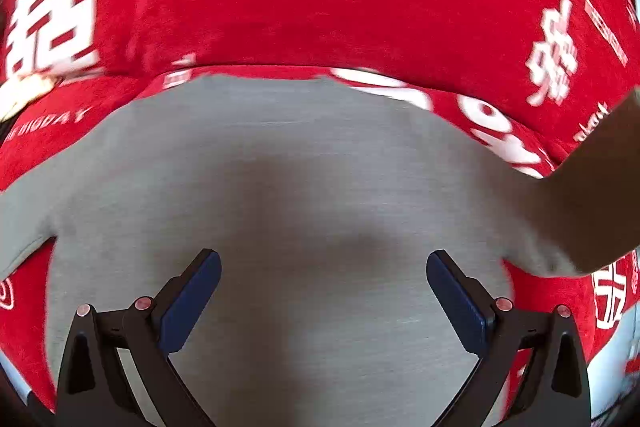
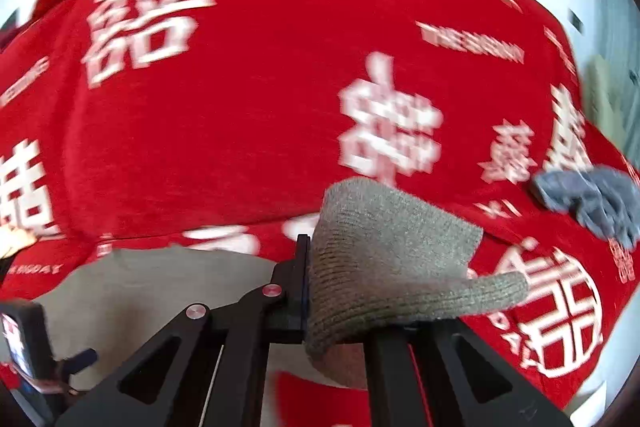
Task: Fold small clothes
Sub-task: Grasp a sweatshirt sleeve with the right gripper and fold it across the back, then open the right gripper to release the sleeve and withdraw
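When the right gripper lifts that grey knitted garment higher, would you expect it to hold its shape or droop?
Probably droop: the grey knitted garment already folds over the right gripper, with a cuff hanging loose. It looks light, a thin ribbed knit. Slipping seems unlikely, since the jaws are shut on it. The left gripper is open above it.

Red cloth (image 2: 260, 107) — white double-happiness characters 囍 and "THE BIG DAY"

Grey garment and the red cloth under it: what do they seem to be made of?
The grey garment, pinched in the right claw, looks like a soft ribbed knit, probably wool or acrylic: rows of stitches show along its edge. The red cloth looks like a matte, slightly napped woven fabric with printed white characters; blur leaves its fibre uncertain.
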Tool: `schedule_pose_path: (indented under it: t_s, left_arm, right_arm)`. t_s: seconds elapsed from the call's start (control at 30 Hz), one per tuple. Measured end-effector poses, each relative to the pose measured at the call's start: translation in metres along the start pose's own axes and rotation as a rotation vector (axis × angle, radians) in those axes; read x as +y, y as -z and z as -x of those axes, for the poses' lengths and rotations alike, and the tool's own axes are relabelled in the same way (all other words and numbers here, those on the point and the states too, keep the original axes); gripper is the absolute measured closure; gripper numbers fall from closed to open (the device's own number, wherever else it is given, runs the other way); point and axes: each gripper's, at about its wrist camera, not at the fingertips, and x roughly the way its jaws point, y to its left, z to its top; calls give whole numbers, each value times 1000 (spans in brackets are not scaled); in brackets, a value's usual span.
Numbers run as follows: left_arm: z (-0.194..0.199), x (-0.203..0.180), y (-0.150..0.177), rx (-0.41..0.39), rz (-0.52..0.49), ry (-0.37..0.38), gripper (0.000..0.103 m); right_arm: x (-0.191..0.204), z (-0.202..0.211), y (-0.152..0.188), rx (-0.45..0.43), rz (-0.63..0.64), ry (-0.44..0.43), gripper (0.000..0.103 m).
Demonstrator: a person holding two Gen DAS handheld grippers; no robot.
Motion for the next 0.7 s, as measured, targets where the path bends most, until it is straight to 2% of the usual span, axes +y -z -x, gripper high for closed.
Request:
schedule_pose_path:
  t_s: [0.2, 0.4, 0.6, 0.7]
  left_arm:
    - [7, 102, 19, -13, 129, -68, 0]
    - [18, 198, 49, -22, 282, -114, 0]
    - [24, 251, 70, -30, 406, -81, 0]
    - [26, 259, 75, -36, 423, -60, 0]
  right_arm:
    - [131, 1, -4, -2, 148, -123, 97]
    - [254, -33, 37, 91, 321, -184, 97]
    - [321, -82, 100, 246, 472, -136, 97]
    - [337, -102, 125, 361, 534, -155, 85]
